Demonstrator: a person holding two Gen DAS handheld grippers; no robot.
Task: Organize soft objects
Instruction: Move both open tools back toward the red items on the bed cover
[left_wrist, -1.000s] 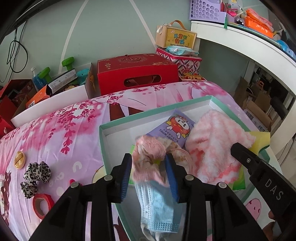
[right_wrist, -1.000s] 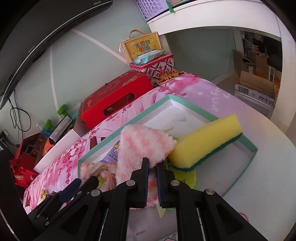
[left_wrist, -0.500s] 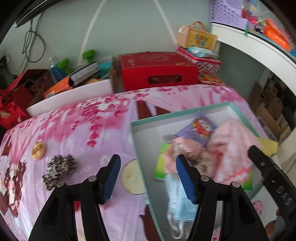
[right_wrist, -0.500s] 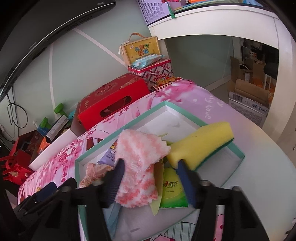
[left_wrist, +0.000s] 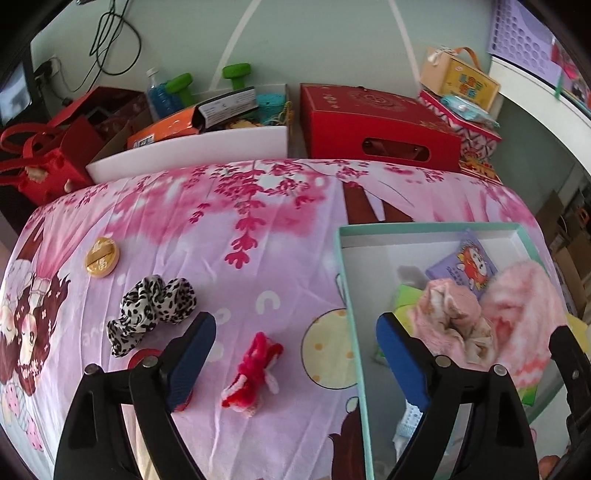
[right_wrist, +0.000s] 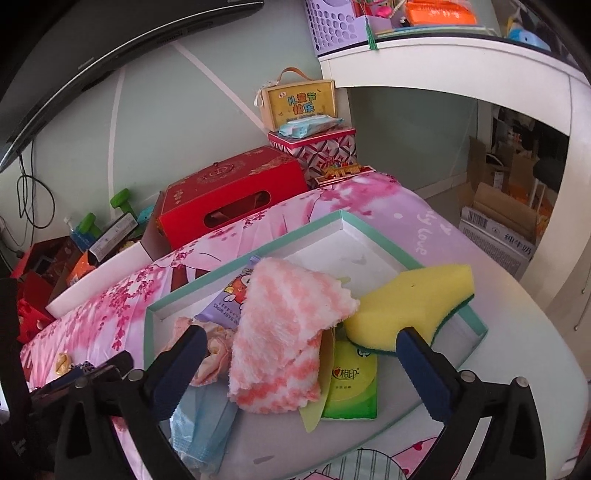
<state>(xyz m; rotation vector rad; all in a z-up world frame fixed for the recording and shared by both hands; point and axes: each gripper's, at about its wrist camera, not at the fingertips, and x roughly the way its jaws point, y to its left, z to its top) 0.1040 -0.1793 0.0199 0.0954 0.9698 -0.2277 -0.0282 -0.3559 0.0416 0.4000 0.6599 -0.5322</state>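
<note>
A teal-rimmed white box on the pink cloth holds a pink-white towel, a pink scrunchie, a blue face mask, a yellow sponge, a purple wipes pack and a green tissue pack. My left gripper is open and empty above a red fuzzy hair tie; a leopard scrunchie lies to its left. My right gripper is open and empty over the towel.
A gold coin and red tape roll, partly hidden by the left finger, lie on the cloth. Behind the table stand a red gift box, a white bin of clutter and red bags. A white desk stands right.
Both grippers opened, the left letting go of the pink scrunchie and the right letting go of the towel. The left gripper swung left, out over the cloth.
</note>
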